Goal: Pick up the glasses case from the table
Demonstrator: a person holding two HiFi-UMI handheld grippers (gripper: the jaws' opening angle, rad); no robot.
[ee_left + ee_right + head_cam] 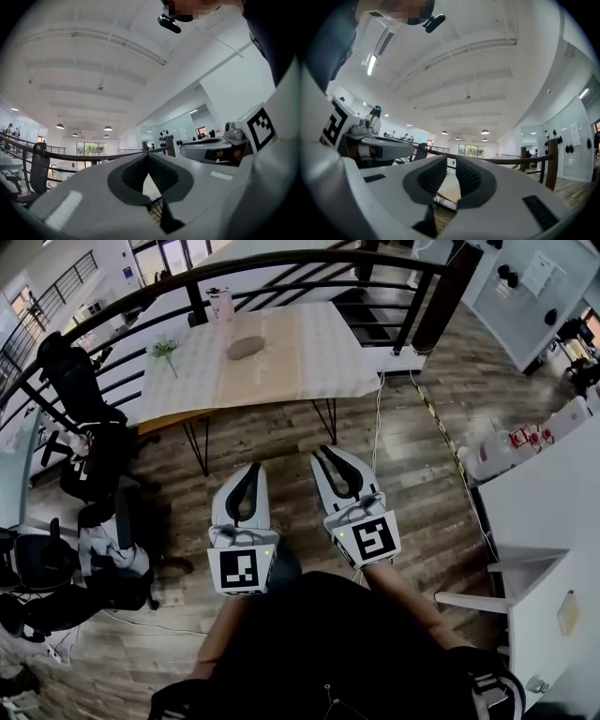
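Observation:
The glasses case [246,348], a grey-brown oval, lies on the pale wooden table [309,357] well ahead of me. Both grippers hang level over the floor, short of the table's near edge and far from the case. My left gripper [254,468] has its jaws together with nothing between them; in the left gripper view its tips [148,158] meet. Beside it, my right gripper [323,456] is also shut and empty, its tips [451,159] almost touching. The case does not show in either gripper view.
On the table stand a pale cup [222,304] at the back and a green sprig [165,350] on the left. A dark railing [281,263] runs behind it. Black office chairs [89,427] crowd the left; a white desk [548,502] is at right. A cable [441,432] crosses the floor.

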